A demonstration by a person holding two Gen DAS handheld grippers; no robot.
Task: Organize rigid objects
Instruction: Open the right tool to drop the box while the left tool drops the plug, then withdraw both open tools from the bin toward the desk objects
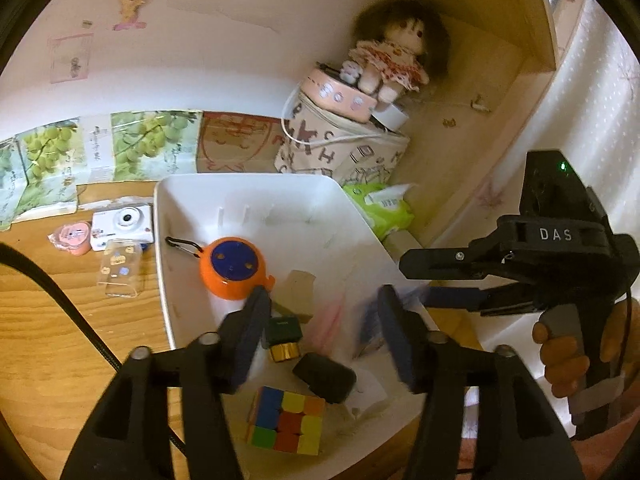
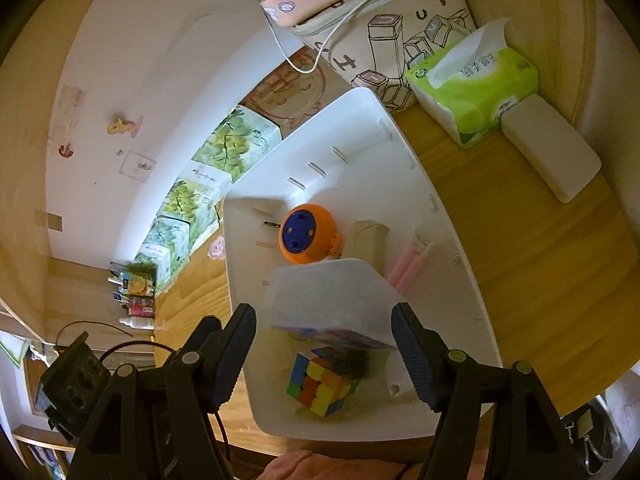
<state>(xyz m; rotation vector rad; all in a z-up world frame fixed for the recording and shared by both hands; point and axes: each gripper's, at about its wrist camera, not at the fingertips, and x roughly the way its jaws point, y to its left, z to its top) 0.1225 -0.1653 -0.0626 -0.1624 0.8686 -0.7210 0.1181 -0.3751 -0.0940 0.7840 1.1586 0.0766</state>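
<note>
Hovering over white bin (image 1: pixel 248 192): both hand-held grippers, jaws apart.

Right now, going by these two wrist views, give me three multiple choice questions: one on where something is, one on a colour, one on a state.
1. Where is the Rubik's cube?
A. inside the white bin
B. on the tissue pack
C. beside the camera

2. What colour is the round toy's centre?
A. green
B. blue
C. red

3. How are the left gripper's fingers set?
A. clamped on the cube
B. closed on nothing
C. spread apart, holding nothing

Answers:
1 A, the cube lies on the bin floor.
2 B, a blue disc sits in the orange body.
3 C, a wide gap shows between the fingers.
</note>
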